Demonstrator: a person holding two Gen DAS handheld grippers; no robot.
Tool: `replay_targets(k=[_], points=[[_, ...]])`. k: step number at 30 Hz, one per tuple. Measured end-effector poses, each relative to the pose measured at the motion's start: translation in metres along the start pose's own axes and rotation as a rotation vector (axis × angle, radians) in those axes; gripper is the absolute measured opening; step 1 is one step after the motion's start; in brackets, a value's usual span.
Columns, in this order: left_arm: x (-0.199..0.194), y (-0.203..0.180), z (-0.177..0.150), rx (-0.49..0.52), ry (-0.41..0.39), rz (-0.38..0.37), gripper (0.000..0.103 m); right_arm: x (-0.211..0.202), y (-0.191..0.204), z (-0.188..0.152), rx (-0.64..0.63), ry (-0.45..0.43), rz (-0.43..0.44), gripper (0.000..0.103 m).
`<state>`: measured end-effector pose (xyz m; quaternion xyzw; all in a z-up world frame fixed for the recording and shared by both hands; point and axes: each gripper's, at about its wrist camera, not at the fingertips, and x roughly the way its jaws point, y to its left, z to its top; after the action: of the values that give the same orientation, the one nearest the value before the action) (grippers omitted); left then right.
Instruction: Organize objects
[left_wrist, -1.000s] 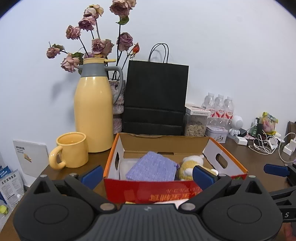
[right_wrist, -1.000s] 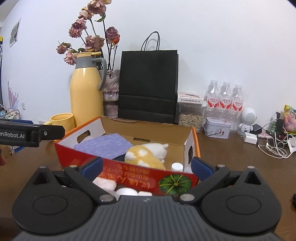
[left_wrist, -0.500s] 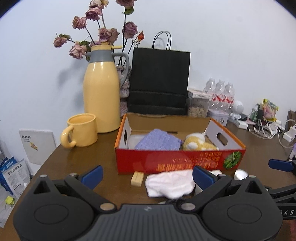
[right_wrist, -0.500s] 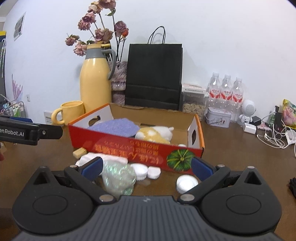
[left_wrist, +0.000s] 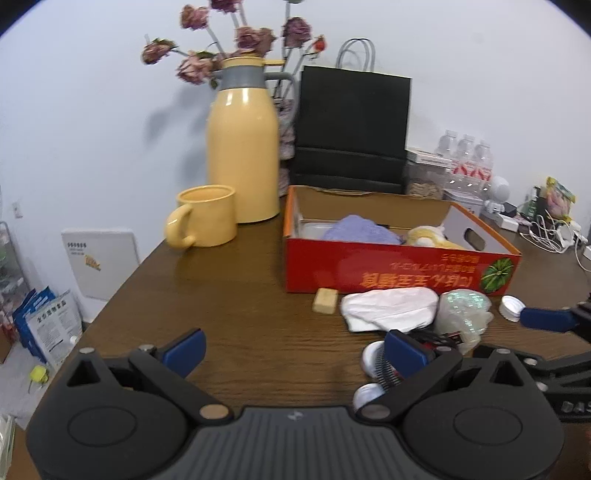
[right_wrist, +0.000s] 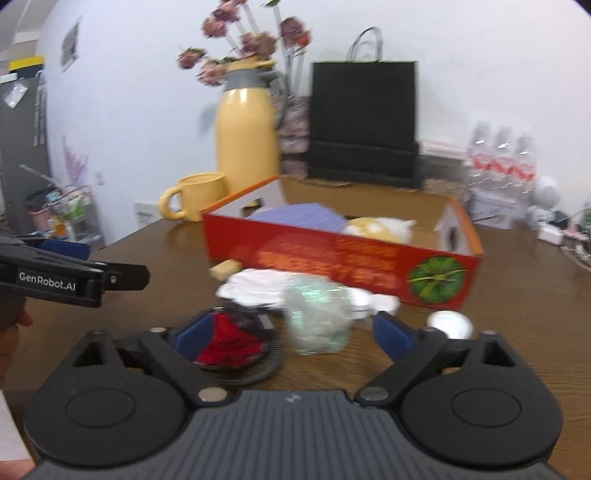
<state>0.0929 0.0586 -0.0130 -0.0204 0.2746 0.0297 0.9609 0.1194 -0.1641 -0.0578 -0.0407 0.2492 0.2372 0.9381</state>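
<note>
Two hand-held grippers hover low over the brown tabletop (left_wrist: 229, 295), both with fingers spread apart and gripping nothing. The left hand-held gripper (left_wrist: 293, 349) points at bare wood, its right finger next to some white caps (left_wrist: 371, 356). The right hand-held gripper (right_wrist: 293, 334) faces a crinkled clear plastic bag (right_wrist: 317, 317), with a red-and-black item (right_wrist: 231, 341) just by its left finger; what that item is cannot be told through the blur.

Beyond these lie a white cloth (left_wrist: 391, 308), a small tan block (left_wrist: 325, 300) and a white lid (right_wrist: 450, 323), all on the tabletop just in front of the red cardboard box (left_wrist: 399, 273). Inside the open box rest a folded purple cloth (left_wrist: 360, 229) and a yellow-and-white plush toy (right_wrist: 380, 227), side by side.

Left of the box stand a yellow mug (left_wrist: 205, 216) and a tall yellow thermos jug (left_wrist: 242, 147); a black paper bag (left_wrist: 354, 129) stands behind it.
</note>
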Motion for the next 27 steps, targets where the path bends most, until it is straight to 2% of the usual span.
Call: replay_targets(k=[1, 3, 5, 8, 10, 12, 18, 20, 27], points=[[-0.001, 0.004, -0.001, -0.007, 0.002, 0.006, 0.103, 0.006, 0.003, 0.001, 0.001, 0.01, 0.016, 0.076], [-0.002, 0.011, -0.003, -0.018, 0.001, 0.01, 0.103, 0.017, 0.007, 0.004, 0.018, 0.033, 0.04, 0.07], [-0.002, 0.018, -0.005, -0.027, 0.004, 0.012, 0.103, 0.028, 0.009, 0.006, 0.042, 0.051, 0.062, 0.058], [-0.002, 0.025, -0.008, -0.033, 0.008, 0.018, 0.103, 0.041, 0.006, 0.01, 0.093, 0.075, 0.071, 0.047], [0.0, 0.03, -0.01, -0.045, 0.014, 0.015, 0.103, 0.049, 0.0, 0.01, 0.138, 0.091, 0.079, 0.045], [0.001, 0.033, -0.011, -0.055, 0.018, 0.011, 0.103, 0.051, -0.004, 0.01, 0.171, 0.098, 0.105, 0.039], [0.005, 0.033, -0.014, -0.071, 0.037, 0.0, 0.103, 0.046, -0.006, 0.009, 0.175, 0.095, 0.118, 0.032], [0.006, 0.031, -0.014, -0.069, 0.04, -0.002, 0.103, 0.043, -0.008, 0.01, 0.182, 0.08, 0.129, 0.027], [0.005, 0.026, -0.013, -0.063, 0.043, -0.01, 0.103, 0.019, -0.018, 0.017, 0.22, 0.001, 0.147, 0.023]])
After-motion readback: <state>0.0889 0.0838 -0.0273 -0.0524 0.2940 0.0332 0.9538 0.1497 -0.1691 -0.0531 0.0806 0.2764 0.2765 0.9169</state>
